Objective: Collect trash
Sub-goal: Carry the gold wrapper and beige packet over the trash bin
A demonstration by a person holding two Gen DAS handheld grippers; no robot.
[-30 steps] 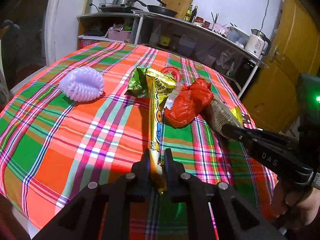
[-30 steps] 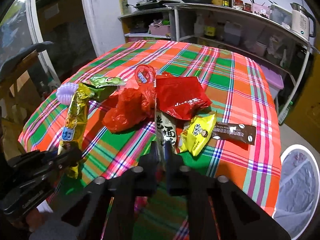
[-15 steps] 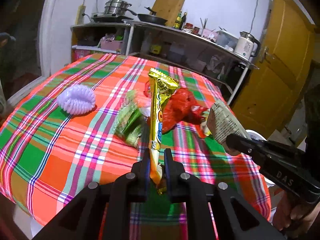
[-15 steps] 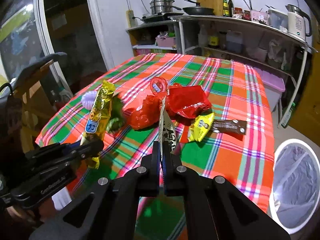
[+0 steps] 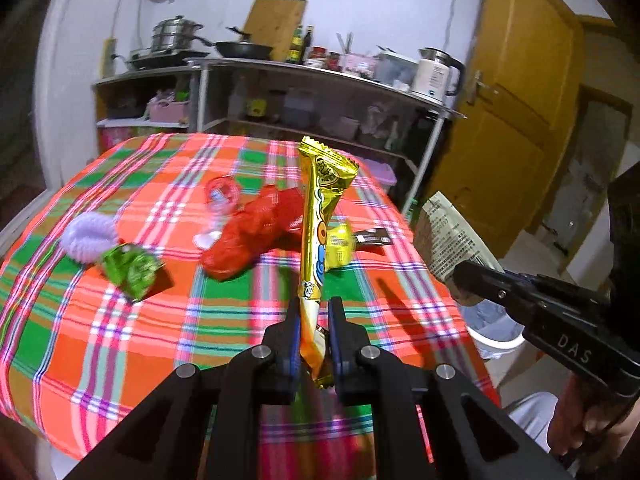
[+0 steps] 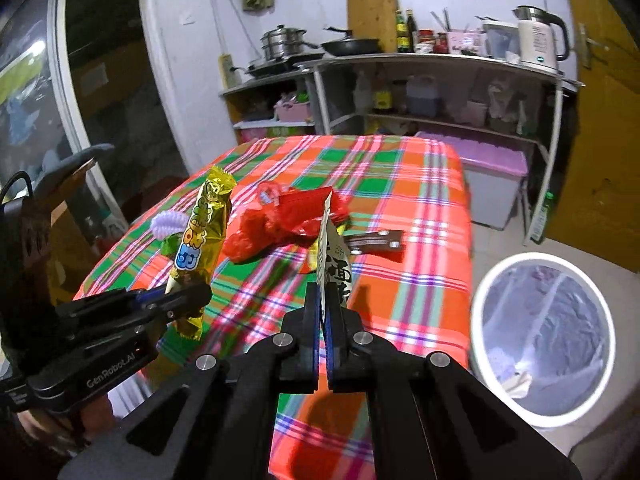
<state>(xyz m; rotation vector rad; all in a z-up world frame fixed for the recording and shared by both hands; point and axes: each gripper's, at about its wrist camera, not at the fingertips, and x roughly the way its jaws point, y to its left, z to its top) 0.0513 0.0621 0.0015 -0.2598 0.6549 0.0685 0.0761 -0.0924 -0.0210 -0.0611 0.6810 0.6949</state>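
My left gripper (image 5: 314, 308) is shut on a long gold snack wrapper (image 5: 322, 216) and holds it upright above the near edge of the plaid table (image 5: 120, 320). It also shows in the right wrist view (image 6: 202, 224). My right gripper (image 6: 325, 296) is shut on a grey printed wrapper (image 6: 334, 264), lifted off the table; this wrapper shows in the left wrist view (image 5: 450, 236) too. A white trash bin (image 6: 540, 332) with a liner stands on the floor to the right of the table.
On the table lie a red plastic bag (image 5: 256, 232), a green wrapper (image 5: 132, 272), a purple ribbed thing (image 5: 90, 236), a yellow packet (image 5: 340, 244) and a brown sachet (image 6: 374, 240). Kitchen shelves (image 6: 400, 92) stand behind; a yellow door (image 5: 516, 112) is at right.
Both grippers have risen and pulled back from the table with their wrappers. The green wrapper has come off the gold one and lies at the left. The bin has come closer at right.
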